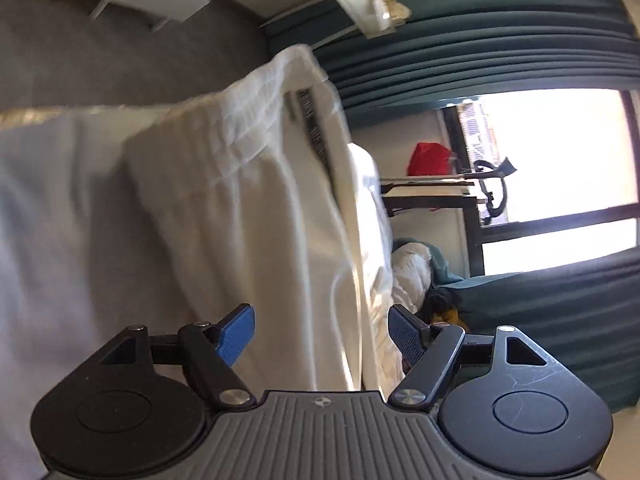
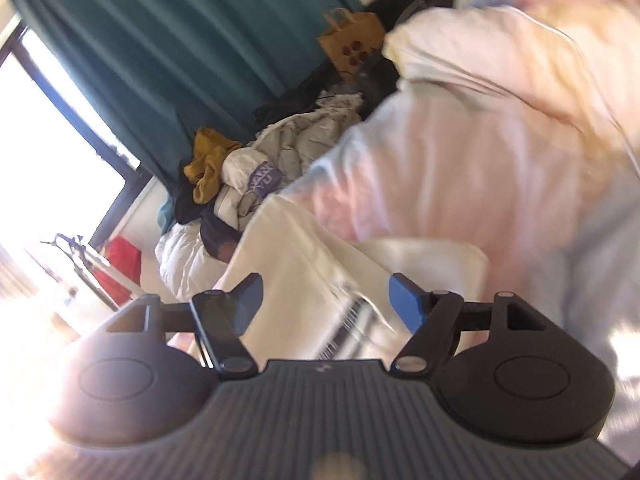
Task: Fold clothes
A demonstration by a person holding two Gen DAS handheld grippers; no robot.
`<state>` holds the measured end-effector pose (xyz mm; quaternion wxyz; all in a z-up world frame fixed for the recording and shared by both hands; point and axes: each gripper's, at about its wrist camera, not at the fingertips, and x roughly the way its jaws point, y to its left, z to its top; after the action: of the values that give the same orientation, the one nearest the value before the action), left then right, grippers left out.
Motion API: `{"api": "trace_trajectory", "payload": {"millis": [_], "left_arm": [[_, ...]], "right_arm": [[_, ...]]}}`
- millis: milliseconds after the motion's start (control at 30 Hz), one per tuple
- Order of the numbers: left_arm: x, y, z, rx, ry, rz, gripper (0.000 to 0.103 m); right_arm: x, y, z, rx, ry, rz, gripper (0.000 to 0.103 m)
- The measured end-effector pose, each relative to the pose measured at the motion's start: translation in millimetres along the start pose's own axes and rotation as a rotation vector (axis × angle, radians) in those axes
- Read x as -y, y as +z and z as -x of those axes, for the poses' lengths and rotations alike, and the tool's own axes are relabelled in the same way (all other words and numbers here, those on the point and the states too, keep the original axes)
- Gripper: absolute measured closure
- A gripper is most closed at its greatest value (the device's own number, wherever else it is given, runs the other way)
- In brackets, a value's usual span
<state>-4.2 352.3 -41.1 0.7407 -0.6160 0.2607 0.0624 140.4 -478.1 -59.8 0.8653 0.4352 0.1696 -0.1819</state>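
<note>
Directly ahead of the left gripper (image 1: 322, 336), whose blue-padded fingers stand spread with nothing between them, lies a cream-white folded cotton garment with a dark printed stripe (image 1: 256, 208). Its near end reaches down into the gap between the pads, though whether cloth touches either pad cannot be told. The right gripper (image 2: 325, 300) is likewise spread wide, and the same cream garment (image 2: 304, 280) sits just beyond and between its fingers, the striped print blurred by motion.

The garment rests on a pale white bedsheet (image 1: 60, 208), and a soft pink-and-white quilt (image 2: 460, 168) is bunched just beside it on the right gripper's side. A heap of unfolded clothes, with a mustard-yellow piece (image 2: 210, 164) on top, lies farther along the bed toward the teal-green pleated curtains (image 2: 168, 52). A bright window (image 1: 560, 152), a red bag (image 1: 430, 158) and a brown paper bag (image 2: 352, 42) fill the far room.

The garment's far edge ends near the bed's edge, with grey carpet floor (image 1: 100, 48) beyond; bare sheet lies open on one side.
</note>
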Motion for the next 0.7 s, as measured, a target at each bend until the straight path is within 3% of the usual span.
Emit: {"api": "trace_trajectory", "payload": {"millis": [100, 233, 400, 500, 533, 567, 633, 700], "left_arm": [[-19.8, -14.7, -18.9, -0.06, 0.031, 0.113, 0.028], [-33.3, -10.7, -49.9, -0.032, 0.047, 0.128, 0.028], [-39.5, 0.6, -84.4, 0.009, 0.0, 0.111, 0.029], [-37.1, 7.1, -98.9, 0.035, 0.0, 0.076, 0.035], [-36.3, 9.3, -103.8, 0.044, 0.001, 0.065, 0.044], [-35.8, 10.7, -107.2, 0.052, -0.003, 0.048, 0.061], [-35.9, 15.3, -111.3, 0.07, -0.021, 0.013, 0.077], [-33.8, 16.6, -115.4, 0.088, -0.008, -0.009, 0.087]], "right_arm": [[23.7, -7.4, 3.5, -0.077, -0.002, -0.098, 0.03], [46.2, -19.3, -6.0, -0.215, 0.002, -0.184, 0.03], [50.6, -34.2, -34.7, -0.255, 0.022, -0.179, 0.031], [49.1, -33.7, -44.1, -0.194, 0.067, -0.159, 0.03], [48.6, -33.5, -47.2, -0.173, 0.082, -0.152, 0.03], [48.1, -33.3, -50.4, -0.152, 0.098, -0.145, 0.03], [47.1, -32.9, -56.7, -0.111, 0.128, -0.132, 0.032], [42.1, -31.1, -58.6, -0.07, 0.13, -0.108, 0.05]]}}
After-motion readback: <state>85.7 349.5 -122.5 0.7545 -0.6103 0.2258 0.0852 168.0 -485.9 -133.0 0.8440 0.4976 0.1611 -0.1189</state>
